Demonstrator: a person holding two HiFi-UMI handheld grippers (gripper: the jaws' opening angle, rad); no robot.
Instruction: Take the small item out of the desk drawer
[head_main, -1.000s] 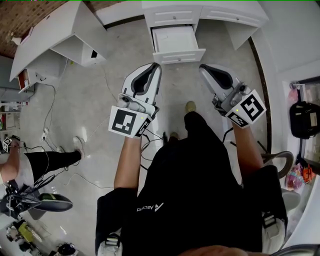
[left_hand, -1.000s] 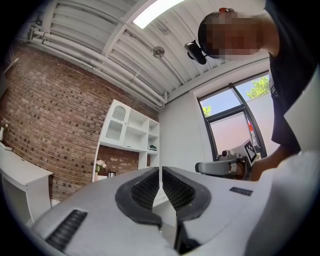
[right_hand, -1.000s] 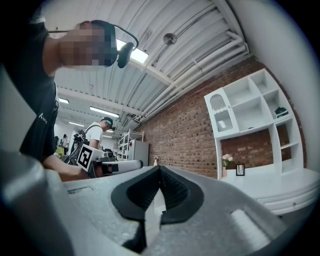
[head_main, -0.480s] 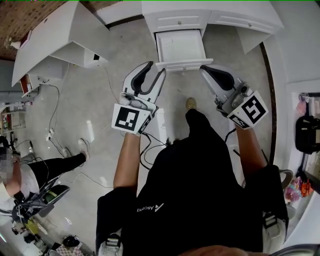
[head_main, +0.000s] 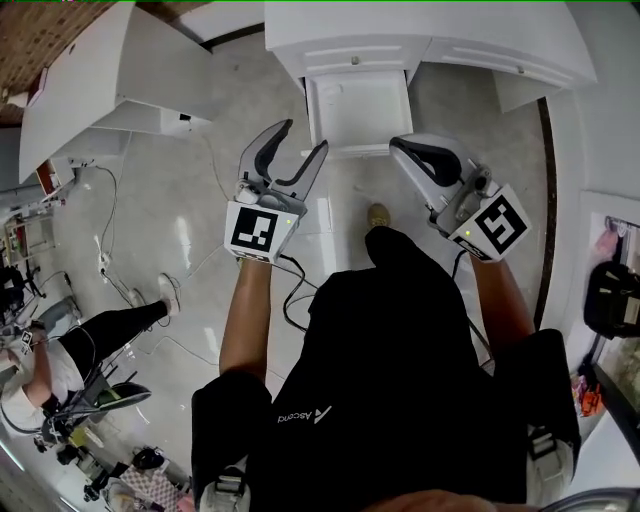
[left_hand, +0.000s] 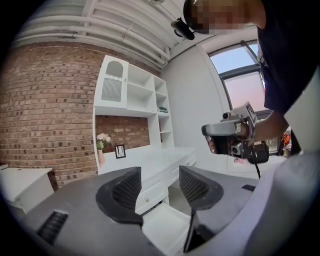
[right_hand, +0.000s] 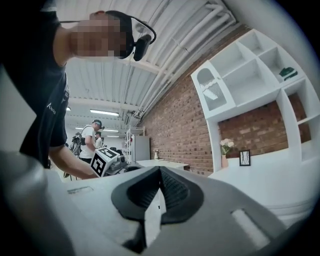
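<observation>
The white desk drawer (head_main: 358, 112) stands pulled out under the desk (head_main: 420, 40). A faint small pale round thing (head_main: 333, 88) shows at the drawer's back left; I cannot tell what it is. My left gripper (head_main: 303, 140) hangs just left of the drawer's front edge. Its jaws are opening and stand wide, with nothing between them. In the left gripper view the left gripper (left_hand: 160, 187) frames the drawer (left_hand: 165, 225) below. My right gripper (head_main: 397, 146) is by the drawer's right front corner, and in its own view the right gripper (right_hand: 159, 192) has its pads pressed together on nothing.
A white shelf unit (head_main: 120, 70) lies off to the left. Cables (head_main: 100, 260) trail over the pale floor. Another person's leg (head_main: 110, 330) is at lower left. My shoe (head_main: 380, 213) is on the floor below the drawer. A black bag (head_main: 612, 298) sits at the right.
The left gripper's jaws have gone from shut to wide apart. Both grippers have moved closer to the drawer, which now looks larger and nearer.
</observation>
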